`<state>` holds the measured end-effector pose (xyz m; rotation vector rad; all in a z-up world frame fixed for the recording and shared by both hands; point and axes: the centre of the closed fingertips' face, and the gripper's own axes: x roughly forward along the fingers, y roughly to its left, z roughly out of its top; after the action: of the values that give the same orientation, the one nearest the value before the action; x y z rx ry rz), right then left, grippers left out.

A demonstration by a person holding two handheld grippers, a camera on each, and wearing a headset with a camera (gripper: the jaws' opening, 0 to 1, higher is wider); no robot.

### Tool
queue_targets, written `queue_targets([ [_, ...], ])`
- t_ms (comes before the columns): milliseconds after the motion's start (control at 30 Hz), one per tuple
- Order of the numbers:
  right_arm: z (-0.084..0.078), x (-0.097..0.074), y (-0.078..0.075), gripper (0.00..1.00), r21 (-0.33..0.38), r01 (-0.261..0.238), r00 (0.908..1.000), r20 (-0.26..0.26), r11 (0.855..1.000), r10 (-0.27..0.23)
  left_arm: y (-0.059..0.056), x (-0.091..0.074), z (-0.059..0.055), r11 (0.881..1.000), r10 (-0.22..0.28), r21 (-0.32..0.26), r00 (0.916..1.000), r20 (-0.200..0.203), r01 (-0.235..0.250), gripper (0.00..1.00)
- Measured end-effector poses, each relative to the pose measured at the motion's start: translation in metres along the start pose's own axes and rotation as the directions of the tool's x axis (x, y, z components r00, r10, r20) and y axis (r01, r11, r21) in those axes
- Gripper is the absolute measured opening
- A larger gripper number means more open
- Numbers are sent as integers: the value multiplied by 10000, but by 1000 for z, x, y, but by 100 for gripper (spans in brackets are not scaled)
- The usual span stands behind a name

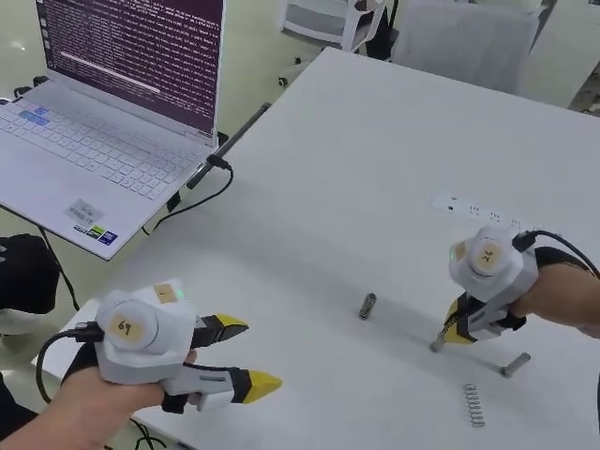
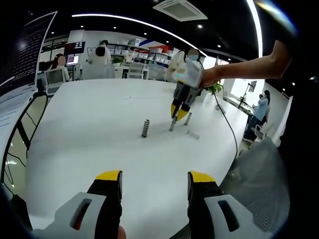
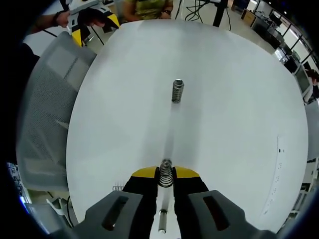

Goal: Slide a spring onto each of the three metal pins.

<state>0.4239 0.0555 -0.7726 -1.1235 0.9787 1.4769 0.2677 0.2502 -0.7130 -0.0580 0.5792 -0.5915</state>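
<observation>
My right gripper [image 1: 457, 333] [image 3: 166, 175] is shut on a spring [image 3: 166, 174] that sits around a metal pin [image 3: 162, 220]; the pin's end [image 1: 437, 345] pokes out below the yellow tips. A second pin stands upright mid-table with a spring on it [image 1: 367, 306] [image 2: 145, 128] [image 3: 177, 90]. A bare pin [image 1: 515, 365] lies to the right of my right gripper, and a loose spring [image 1: 474, 405] [image 2: 193, 134] lies nearer the front edge. My left gripper [image 1: 246, 354] [image 2: 154, 181] hovers open at the front left, holding nothing.
An open laptop [image 1: 112, 103] with a black cable [image 1: 202, 192] sits at the far left beside the white table [image 1: 375, 141]. A white power strip [image 1: 478, 214] lies behind my right gripper. Mesh chairs [image 1: 459, 37] stand at the far side.
</observation>
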Motion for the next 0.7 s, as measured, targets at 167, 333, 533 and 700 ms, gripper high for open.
queue_targets([
  [167, -1, 6, -3, 9, 105, 10, 10000, -75, 9999, -9, 1, 0, 0, 10000, 6, -15, 10000, 6, -6, 47],
  [333, -2, 12, -3, 9, 219, 0, 9999, -137, 9998, 3, 1, 0, 0, 10000, 18, -29, 10000, -3, -18, 47],
  [533, -5, 17, -3, 9, 243, -13, 9996, -270, 9997, 20, 2, 0, -1, 10000, 24, -44, 10000, -21, -24, 47],
  [700, -6, 19, -2, 9, 276, -7, 9996, -283, 9996, 14, 2, 0, 1, 10000, 30, -24, 10000, 6, -30, 47],
])
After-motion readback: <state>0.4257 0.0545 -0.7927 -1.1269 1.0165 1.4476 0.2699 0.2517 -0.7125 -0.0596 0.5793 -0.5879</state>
